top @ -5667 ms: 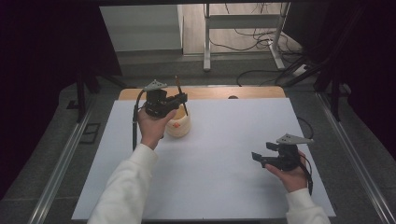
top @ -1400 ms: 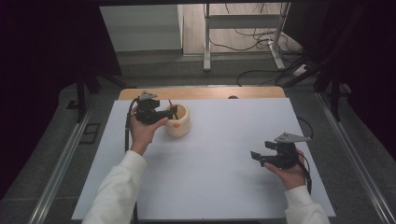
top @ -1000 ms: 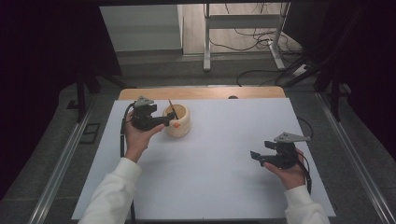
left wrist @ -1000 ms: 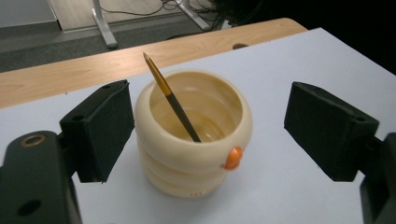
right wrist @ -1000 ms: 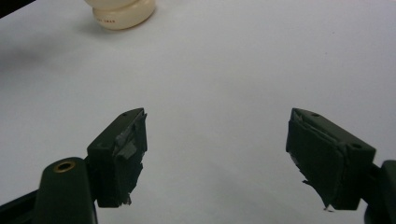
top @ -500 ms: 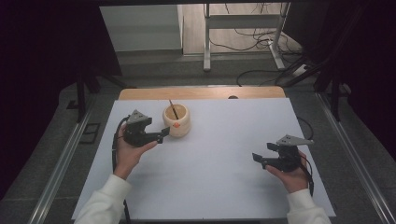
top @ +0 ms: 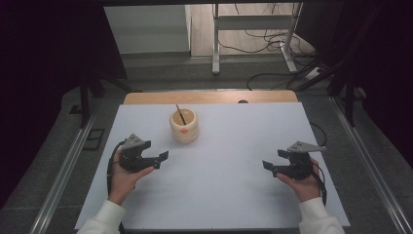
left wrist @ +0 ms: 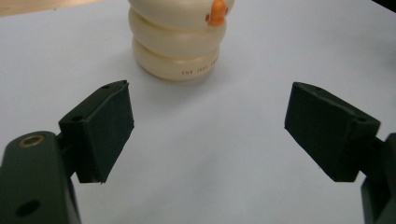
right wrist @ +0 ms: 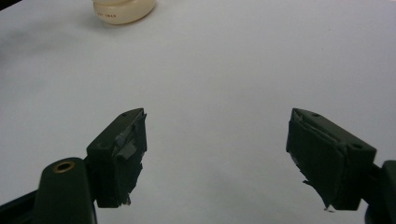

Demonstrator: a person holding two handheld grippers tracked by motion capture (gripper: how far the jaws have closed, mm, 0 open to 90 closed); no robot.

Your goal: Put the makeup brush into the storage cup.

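We see one cream ribbed pot [top: 184, 126] standing upright on the white desk [top: 229, 185], its long axis vertical, with one thin stick [top: 179, 114] rising from its mouth and leaning toward the desk's far left. A small orange knob faces the person. Two grippers — the left gripper [top: 162, 158] near the pot on its near left, the right gripper [top: 269, 167] well apart on its near right — both gape wide, holding nothing.

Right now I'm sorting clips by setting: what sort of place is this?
Probably a lab or recording bay, not a home: a white-topped table ringed by dark curtains, loose floor cables, and a person holding a gripper in each hand.
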